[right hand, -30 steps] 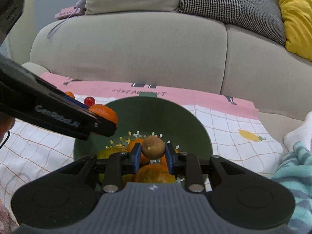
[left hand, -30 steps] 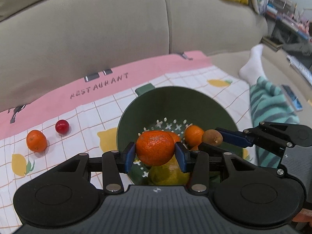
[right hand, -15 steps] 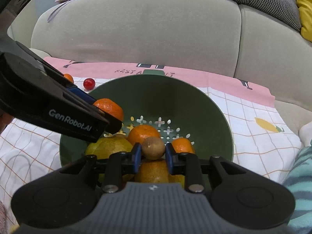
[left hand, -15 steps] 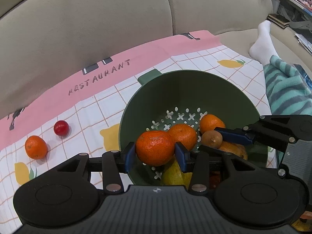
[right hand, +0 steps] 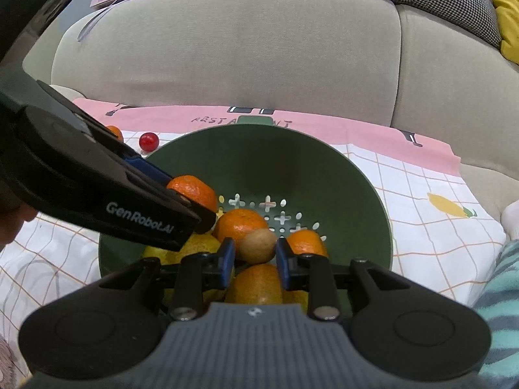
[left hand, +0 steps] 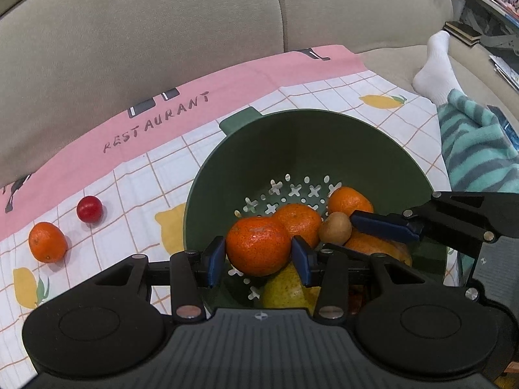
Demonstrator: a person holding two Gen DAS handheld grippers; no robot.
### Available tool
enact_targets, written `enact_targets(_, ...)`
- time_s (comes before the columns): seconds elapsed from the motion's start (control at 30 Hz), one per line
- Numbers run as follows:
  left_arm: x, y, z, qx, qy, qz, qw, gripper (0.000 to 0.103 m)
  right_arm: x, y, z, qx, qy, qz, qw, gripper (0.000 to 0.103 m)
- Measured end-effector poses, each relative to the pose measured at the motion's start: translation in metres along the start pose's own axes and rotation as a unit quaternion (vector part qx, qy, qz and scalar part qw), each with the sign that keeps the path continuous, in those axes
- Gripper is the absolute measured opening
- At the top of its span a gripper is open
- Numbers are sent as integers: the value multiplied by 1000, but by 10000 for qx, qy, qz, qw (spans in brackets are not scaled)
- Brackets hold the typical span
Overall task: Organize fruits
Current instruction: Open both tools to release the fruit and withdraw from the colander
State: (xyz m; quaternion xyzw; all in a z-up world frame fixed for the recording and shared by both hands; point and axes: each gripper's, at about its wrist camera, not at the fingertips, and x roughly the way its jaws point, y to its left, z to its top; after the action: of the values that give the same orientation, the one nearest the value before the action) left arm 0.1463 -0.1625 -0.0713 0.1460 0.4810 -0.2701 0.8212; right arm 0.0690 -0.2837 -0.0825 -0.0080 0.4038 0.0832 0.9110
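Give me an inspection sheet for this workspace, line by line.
Surface: checked cloth with pink border, spread on a sofa.
Job's things: green colander holding several oranges and a pear; one orange and a red fruit left on the cloth.
Clutter: nothing seen.
Grippers: left gripper shut on an orange; right gripper shut on a small brown fruit, both over the colander.
Cables: nothing seen.
Surroundings: cushions, a person's socked foot.

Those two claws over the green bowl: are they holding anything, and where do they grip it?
Left claw pinches a tangerine by its sides; right claw pinches a small brown fruit by its sides.
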Motion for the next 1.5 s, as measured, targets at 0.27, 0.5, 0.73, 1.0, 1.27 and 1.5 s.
enact_targets(0.27,-4,-1,-2,-26,-33,5,10000,55,-4,2,-2,-54,-56,-19,10000,26)
enact_targets(0.5,-14,-1,-6,-21,-110,-4,9999,64,-9,5,-4,-69,-148,-47,9999,32)
enact_targets(0.73,-42,3,-13,-88,-388,-5,9992,64,-18,10,-3,-175,-337,-102,9992,39)
enact_targets(1.0,-87,18,-27,-292,-1036,233,9939,64,-47,16,-2,183,-811,-172,9964,64)
enact_targets(1.27,-114,38,-48,-585,-1518,627,9847,64,-68,36,-1,568,-990,5,9935,86)
enact_targets(1.5,-113,69,-69,-1075,-1458,803,9802,64,-65,67,1,533,-804,359,9947,92)
